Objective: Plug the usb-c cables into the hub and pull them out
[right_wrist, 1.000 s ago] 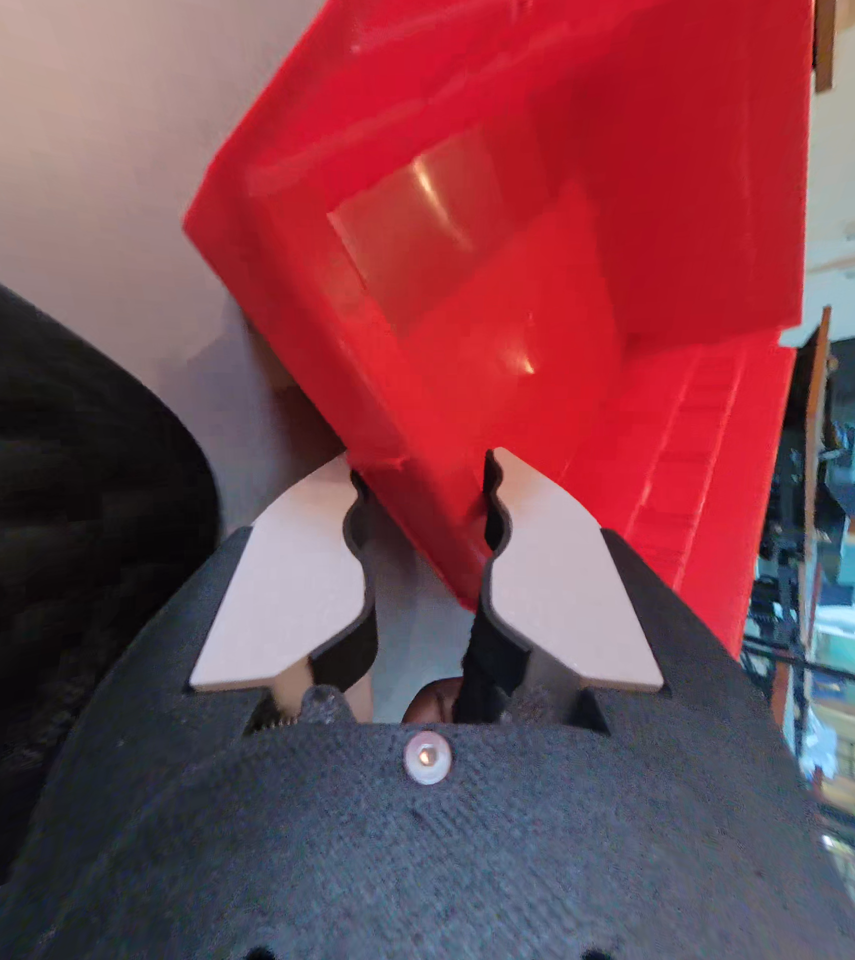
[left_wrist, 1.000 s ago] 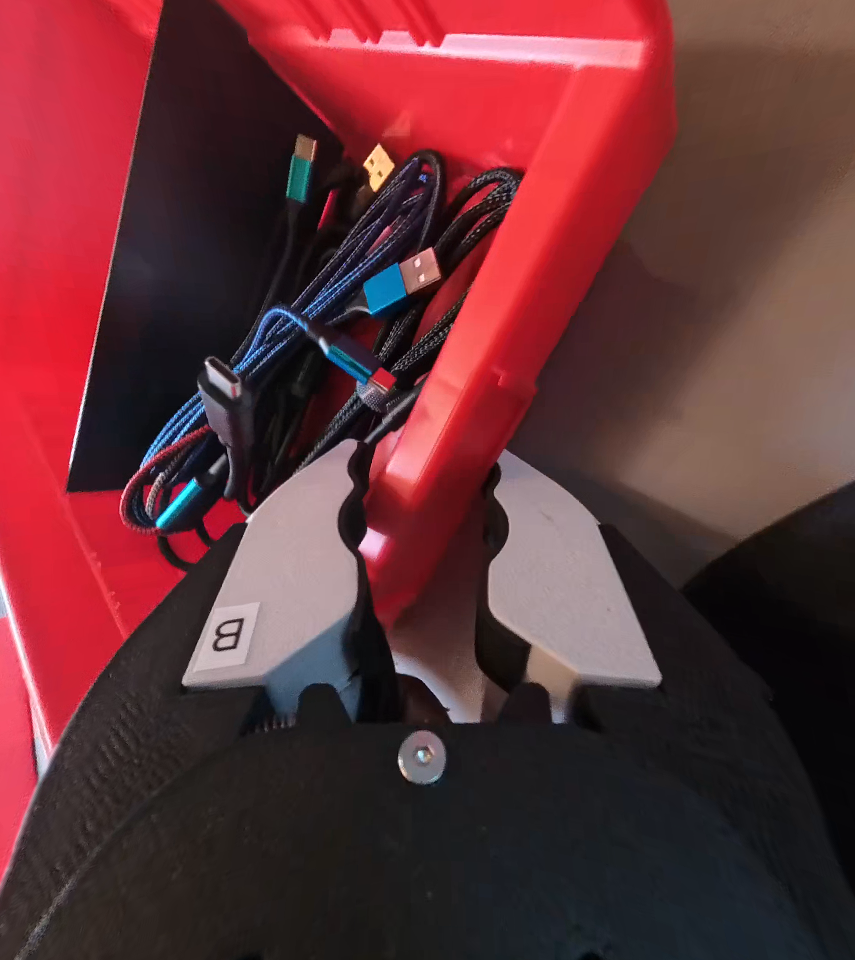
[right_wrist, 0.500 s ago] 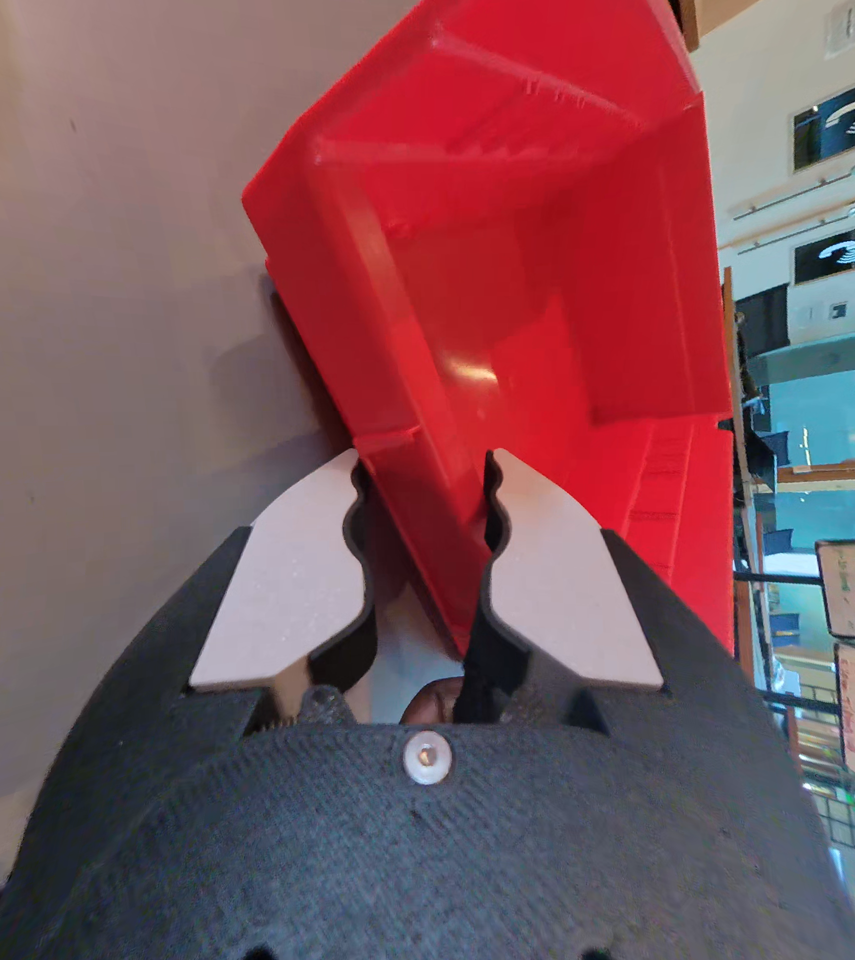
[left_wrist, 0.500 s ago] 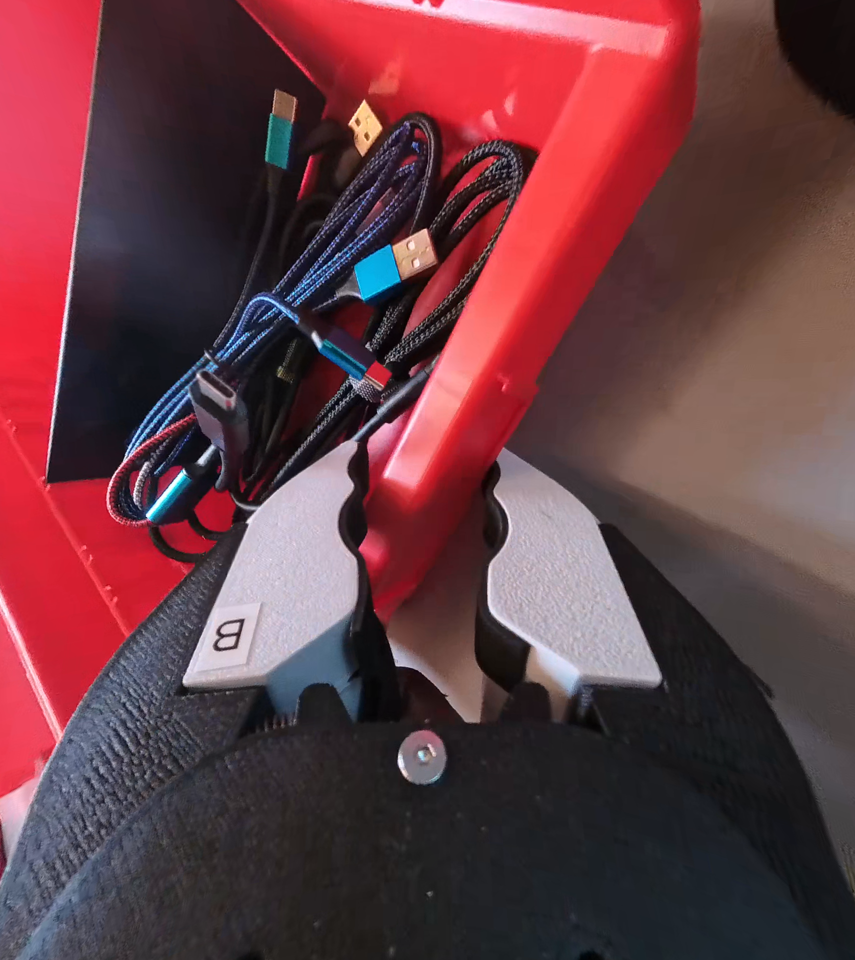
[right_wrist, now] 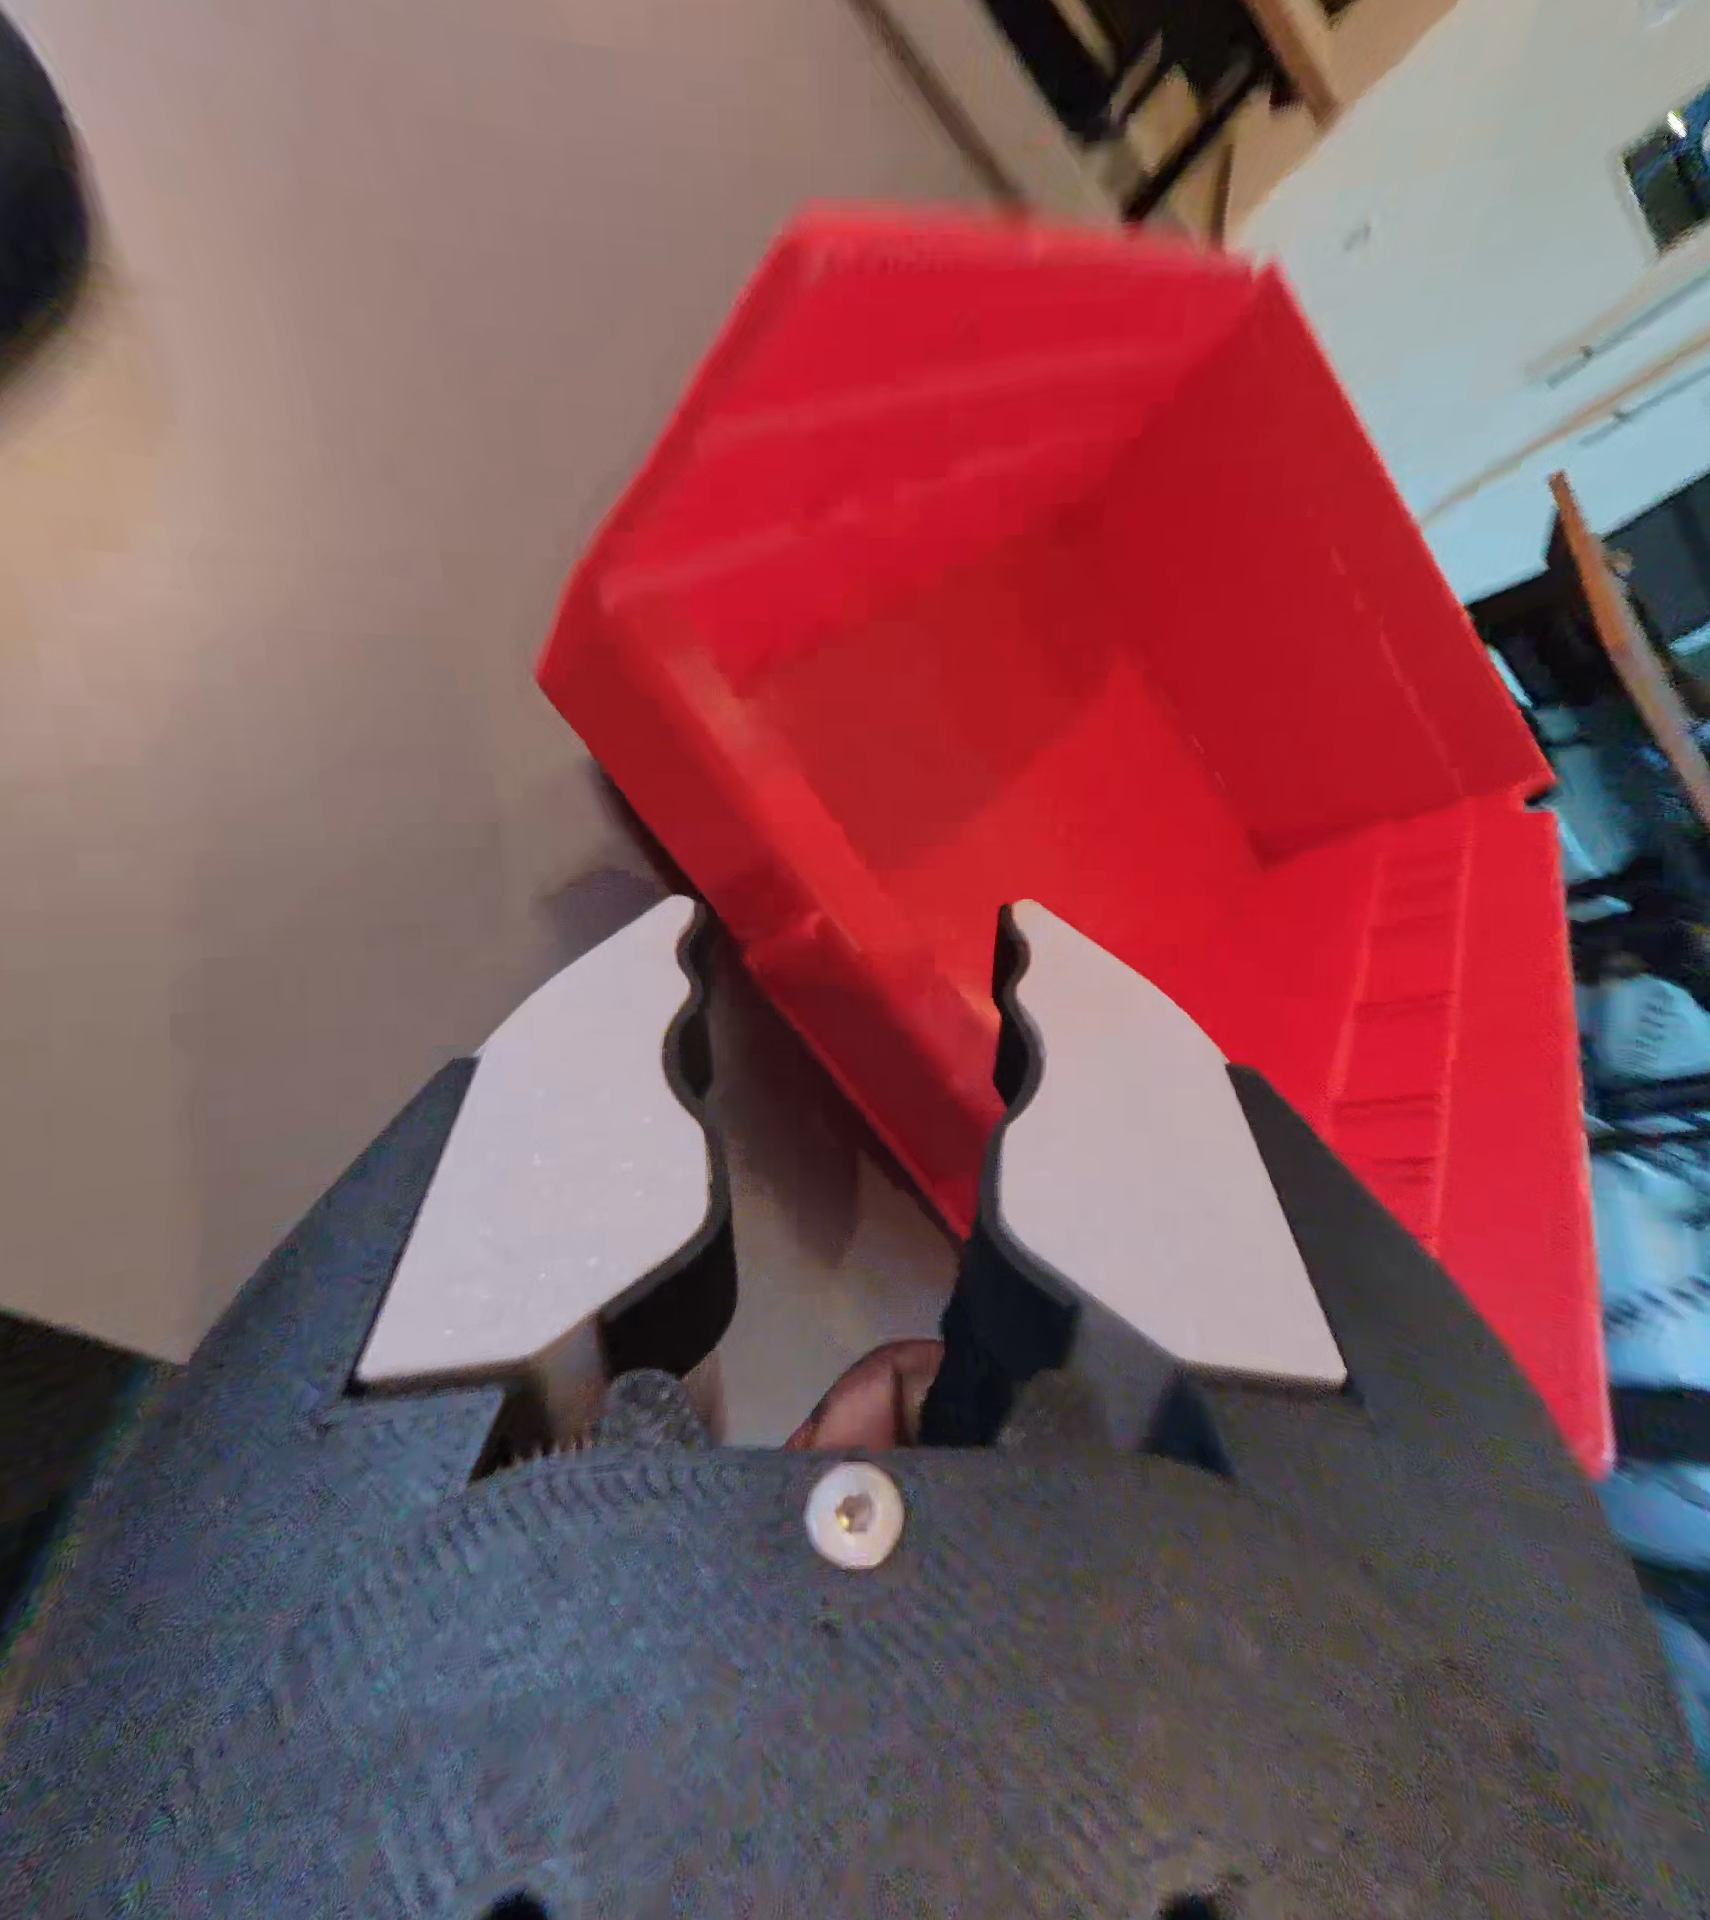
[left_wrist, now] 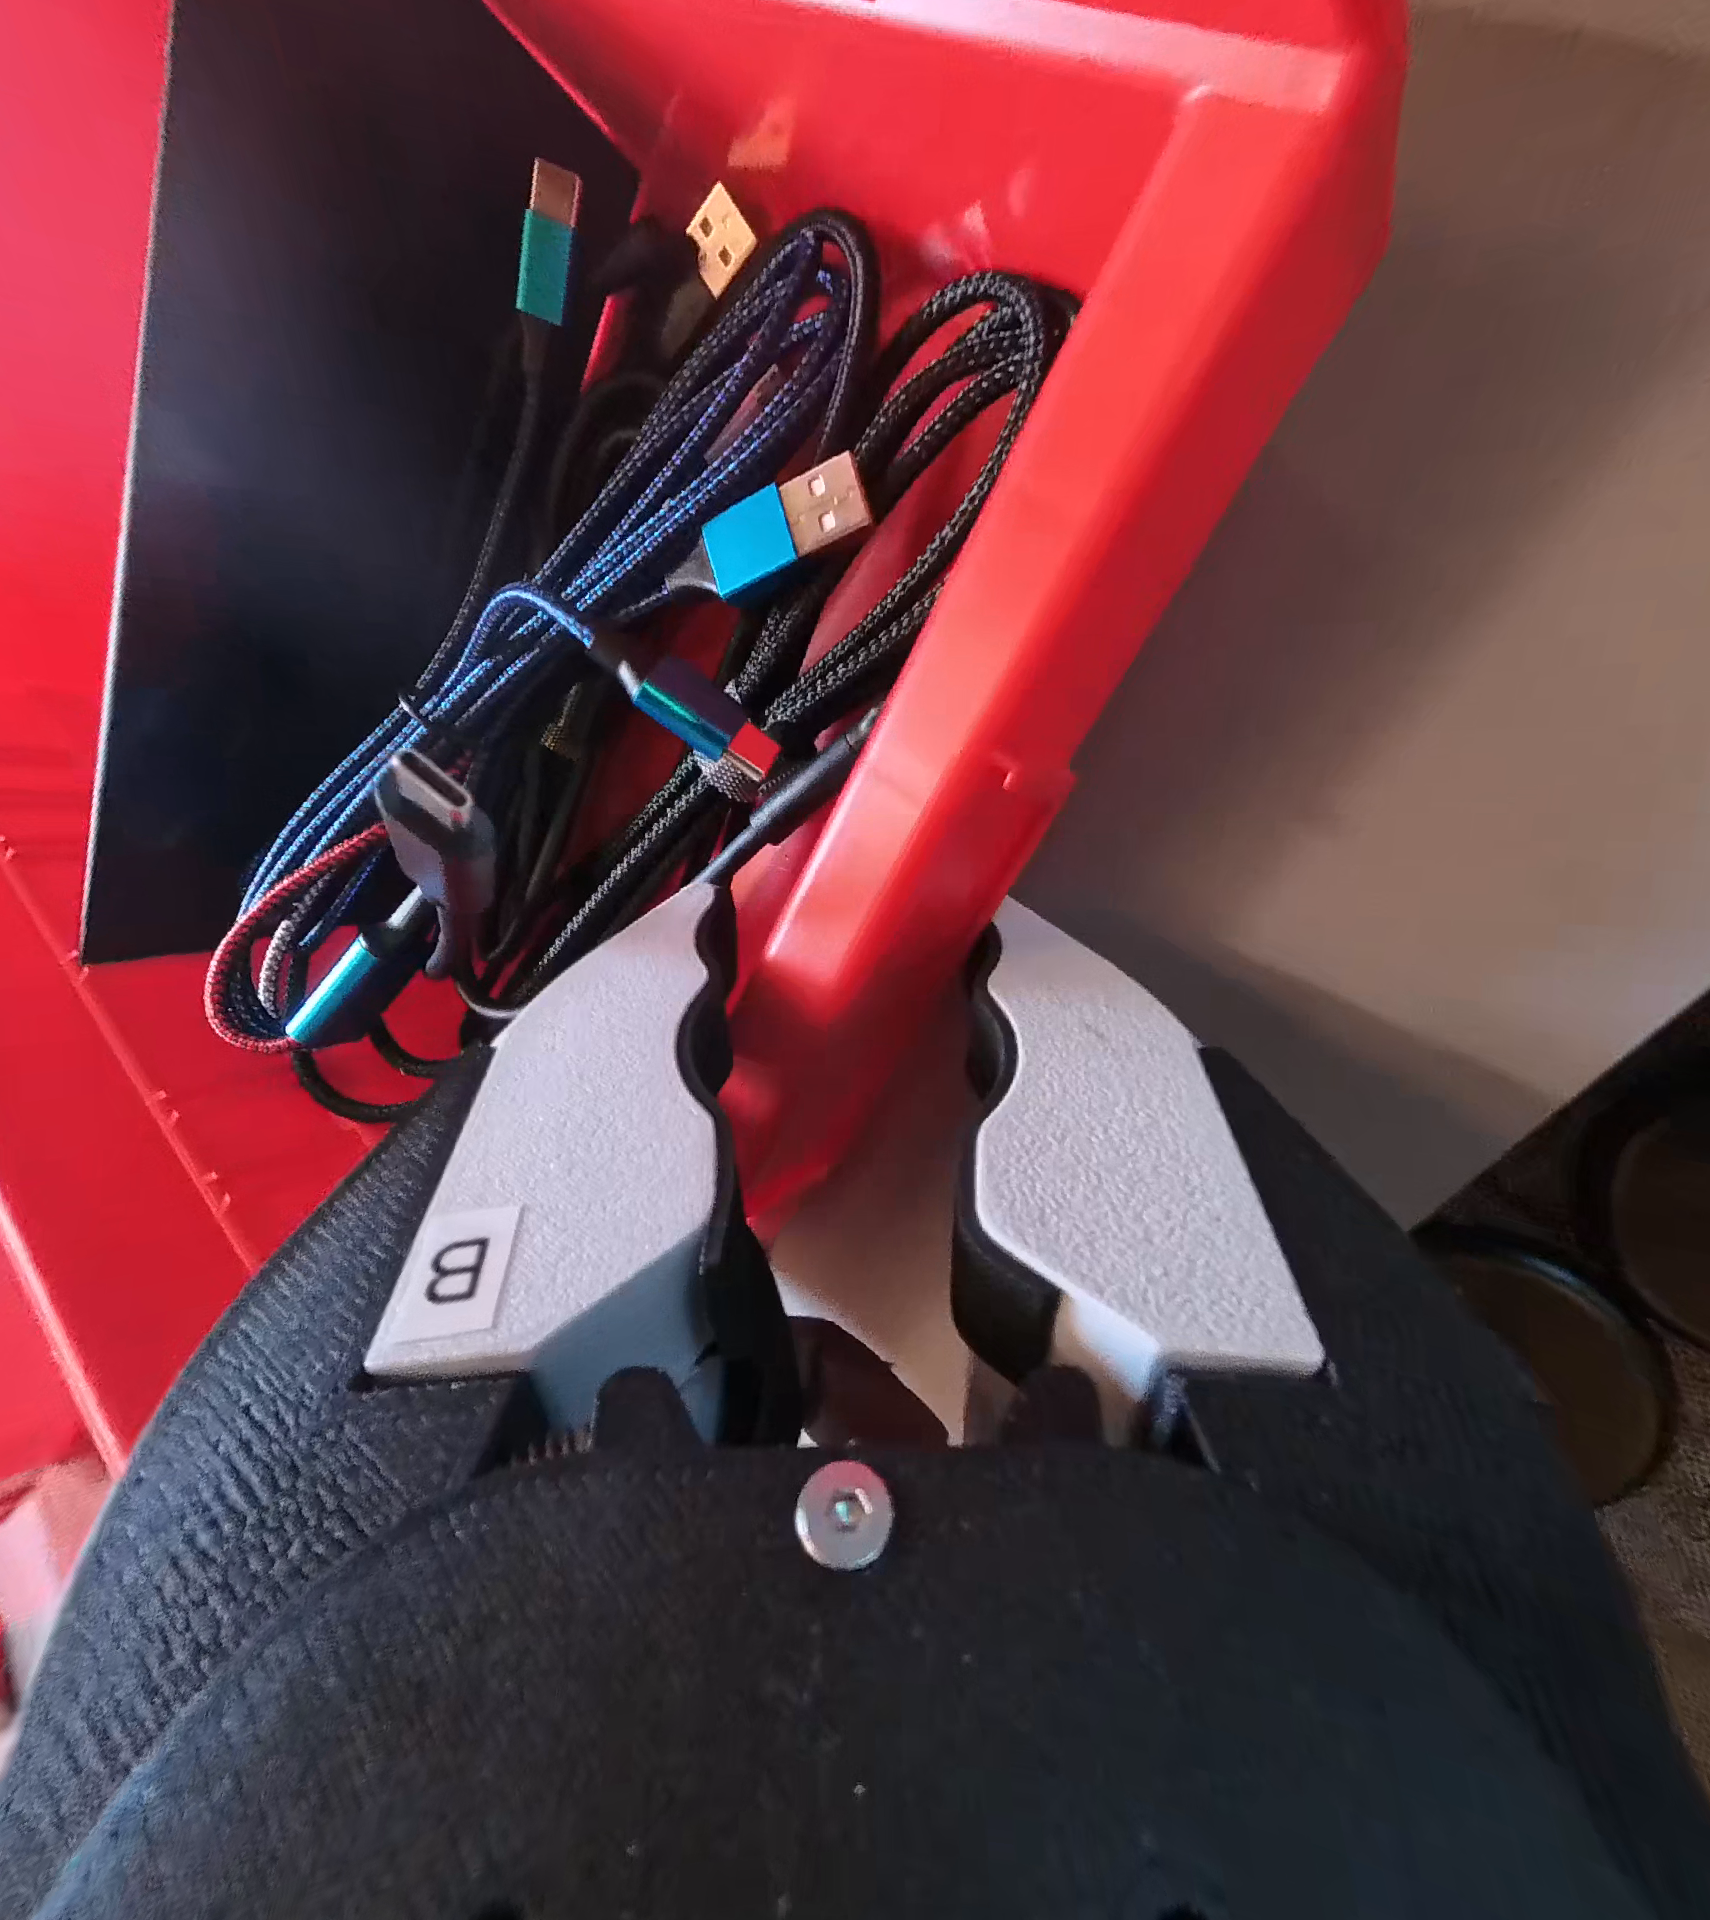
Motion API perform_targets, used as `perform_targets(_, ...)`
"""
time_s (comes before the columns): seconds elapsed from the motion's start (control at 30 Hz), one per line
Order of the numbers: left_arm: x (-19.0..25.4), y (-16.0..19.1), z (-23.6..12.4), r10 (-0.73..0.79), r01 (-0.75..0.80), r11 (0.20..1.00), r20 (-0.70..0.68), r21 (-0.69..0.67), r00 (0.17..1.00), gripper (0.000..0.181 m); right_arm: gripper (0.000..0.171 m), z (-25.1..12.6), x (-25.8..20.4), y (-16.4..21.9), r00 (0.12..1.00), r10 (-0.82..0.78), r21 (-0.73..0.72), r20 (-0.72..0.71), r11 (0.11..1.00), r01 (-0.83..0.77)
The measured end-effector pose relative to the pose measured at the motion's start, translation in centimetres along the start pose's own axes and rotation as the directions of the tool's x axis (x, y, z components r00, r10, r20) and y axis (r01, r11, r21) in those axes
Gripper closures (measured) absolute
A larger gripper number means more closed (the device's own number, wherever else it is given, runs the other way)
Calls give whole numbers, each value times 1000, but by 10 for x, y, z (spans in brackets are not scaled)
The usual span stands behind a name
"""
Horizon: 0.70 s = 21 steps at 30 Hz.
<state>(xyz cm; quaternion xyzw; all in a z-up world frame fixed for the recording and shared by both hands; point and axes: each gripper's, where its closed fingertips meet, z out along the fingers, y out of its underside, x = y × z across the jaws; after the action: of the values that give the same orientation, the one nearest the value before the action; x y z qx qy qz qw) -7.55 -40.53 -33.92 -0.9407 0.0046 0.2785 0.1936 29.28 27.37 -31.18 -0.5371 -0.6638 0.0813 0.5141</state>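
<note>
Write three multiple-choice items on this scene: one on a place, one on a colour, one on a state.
1. Where do the cables lie?
A. inside the bin
B. on the floor
C. on a shelf

2. What colour is the bin?
A. blue
B. red
C. grey

3. What are the left tongs doing?
A. hanging free
B. pinching a cable
C. gripping the bin's wall

Key: 1 A, the bundle sits between the red walls; 2 B, every wall is red; 3 C, the wall runs between both fingers.
</note>
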Motion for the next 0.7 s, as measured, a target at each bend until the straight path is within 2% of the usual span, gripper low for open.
perform_targets(0.07,6,-2,-3,-67,68,997,-30,21,997,133,115,-18,-2,-28,989,114,161,93,979,-128)
perform_targets(0.13,11,-13,-10,-183,191,976,-84,103,980,127,104,-42,7,-66,956,232,382,181,879,-286)
perform_targets(0.17,12,-23,-17,-236,252,952,-109,173,966,124,97,-56,16,-84,934,283,499,217,790,-355)
perform_targets(0.23,8,-45,-39,-320,355,878,-157,323,934,118,78,-87,40,-114,874,389,694,290,543,-472)
perform_targets(0.33,-11,-79,-75,-447,482,702,-204,524,871,108,45,-125,66,-140,814,452,841,364,217,-496)
perform_targets(0.37,-21,-86,-83,-495,515,651,-203,558,845,105,39,-134,66,-148,816,438,864,376,153,-480)
perform_targets(0.43,-31,-98,-92,-532,551,608,-222,572,817,97,27,-142,61,-165,820,404,877,405,82,-473)
perform_targets(0.57,-61,-105,-83,-631,636,605,-199,478,750,96,25,-136,32,-203,806,297,841,511,20,-540)
perform_targets(0.7,-108,-107,-65,-706,697,619,-132,363,696,100,25,-123,-10,-244,731,171,750,660,-89,-656)
